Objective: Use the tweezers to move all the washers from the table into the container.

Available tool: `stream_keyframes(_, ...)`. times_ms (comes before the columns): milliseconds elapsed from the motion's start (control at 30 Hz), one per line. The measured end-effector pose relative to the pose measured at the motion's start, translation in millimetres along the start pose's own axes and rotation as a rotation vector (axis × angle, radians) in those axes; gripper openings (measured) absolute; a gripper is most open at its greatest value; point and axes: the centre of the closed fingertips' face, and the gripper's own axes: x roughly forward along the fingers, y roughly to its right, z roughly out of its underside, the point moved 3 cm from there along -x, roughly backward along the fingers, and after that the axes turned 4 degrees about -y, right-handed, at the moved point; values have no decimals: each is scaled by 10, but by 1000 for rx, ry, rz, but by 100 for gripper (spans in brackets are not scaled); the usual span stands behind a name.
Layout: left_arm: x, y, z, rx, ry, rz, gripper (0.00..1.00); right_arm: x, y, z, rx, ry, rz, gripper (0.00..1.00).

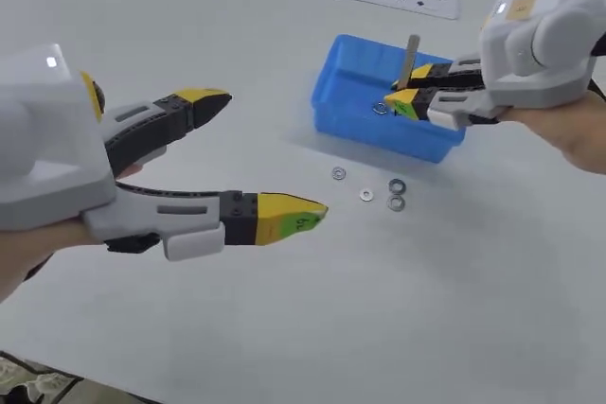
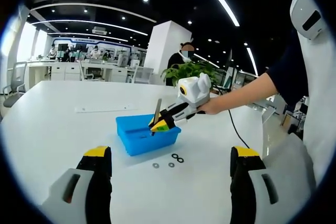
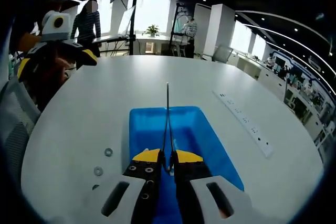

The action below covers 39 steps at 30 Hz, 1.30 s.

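Inside blue container [image 1: 377,135], one washer [image 1: 380,109], tweezers [image 1: 410,57] above

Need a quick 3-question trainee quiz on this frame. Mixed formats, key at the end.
1. How many washers lie on the table outside the blue container?
2. True or false: the left gripper is open and holds nothing.
3. The right gripper is shut on the tweezers. What does it hang over?
A) the blue container
B) the washers on the table
C) the left gripper

Key: 1 four; 2 true; 3 A.
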Motion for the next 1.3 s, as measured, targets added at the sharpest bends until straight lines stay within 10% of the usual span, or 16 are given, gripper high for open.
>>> stream_keyframes(733, 3, -123, -97, -6, 8, -15, 98, 1, 12, -37, 7, 10, 8, 8)
stream_keyframes(900, 245, -186, -458, 12, 119, -1, 94, -8, -7, -82, 5, 17, -4, 8)
stream_keyframes(1167, 770, -249, -757, 46, 128, 101, 81, -37, -33, -115, -51, 11, -24, 8)
stream_keyframes(1300, 1000, -225, -729, -6, 58, 212, 66, -61, -38, -124, -57, 16, -32, 8)
